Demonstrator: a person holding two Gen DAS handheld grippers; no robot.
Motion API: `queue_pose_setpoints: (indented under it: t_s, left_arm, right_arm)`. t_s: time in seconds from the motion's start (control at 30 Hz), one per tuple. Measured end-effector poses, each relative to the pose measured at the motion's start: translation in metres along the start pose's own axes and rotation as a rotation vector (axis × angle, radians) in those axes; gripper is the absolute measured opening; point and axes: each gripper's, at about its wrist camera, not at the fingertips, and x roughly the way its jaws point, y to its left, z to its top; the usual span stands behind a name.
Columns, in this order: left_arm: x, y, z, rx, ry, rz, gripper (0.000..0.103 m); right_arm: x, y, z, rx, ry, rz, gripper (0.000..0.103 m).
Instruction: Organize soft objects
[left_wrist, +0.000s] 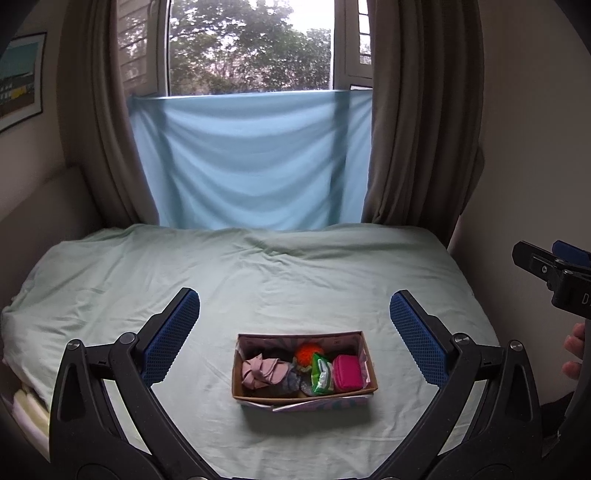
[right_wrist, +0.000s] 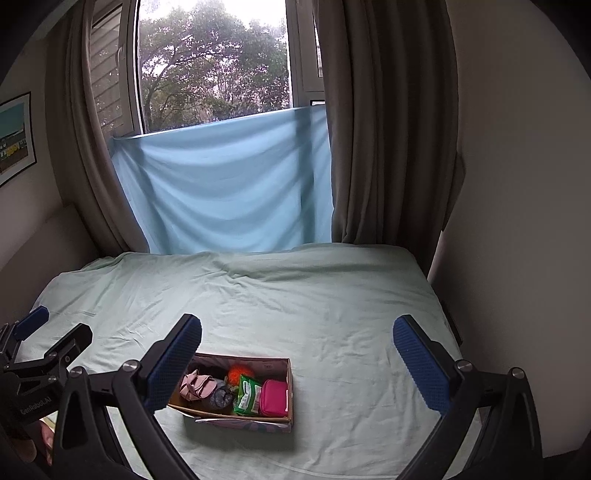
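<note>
Tongs status: my left gripper (left_wrist: 294, 325) spread wide, empty, held above bed (left_wrist: 147, 266), box (left_wrist: 258, 395) centred between pads. My right gripper (right_wrist: 297, 350) likewise spread, empty, box low-left of its line. Soft items all sit in box: pink cloth (left_wrist: 264, 372) left, orange ball (left_wrist: 309, 350) at back, green pack (left_wrist: 321, 374), pink pouch (left_wrist: 348, 373) right. Sheet around box bare. Scene fits both items-gathered and items-awaiting-sorting; cannot tell which. For any grasp: descend vertical, clear box walls, pinch one item only, light squeeze.
</note>
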Motion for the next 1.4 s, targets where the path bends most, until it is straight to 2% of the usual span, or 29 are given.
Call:
queue_pose_setpoints:
  t_s: [0.63,1.0,1.17,1.4]
  left_arm:
    - [-0.0014,0.0000,-0.0024,0.021,-0.005,0.002,0.103]
    - [-0.0046,-0.0057,-0.0072,0.060,-0.026,0.033,0.103]
    - [-0.0057,-0.0068,-0.0068,0.048,-0.039,0.025,0.103]
    - [-0.0009,-0.0064,-0.0062,0.044,-0.039,0.060,0.103]
  right_arm:
    - [0.0012,0.0015,0.0002,0.000,-0.007,0.000,0.103]
    - [0.0001,0.0028,-0.0031,0.005,-0.015,-0.002,0.103]
    - [0.0003,0.0048,-0.0039,0.008,-0.020,-0.004,0.103]
    - [0.0033,0.0028,-0.0038,0.020,-0.013,-0.008,0.103]
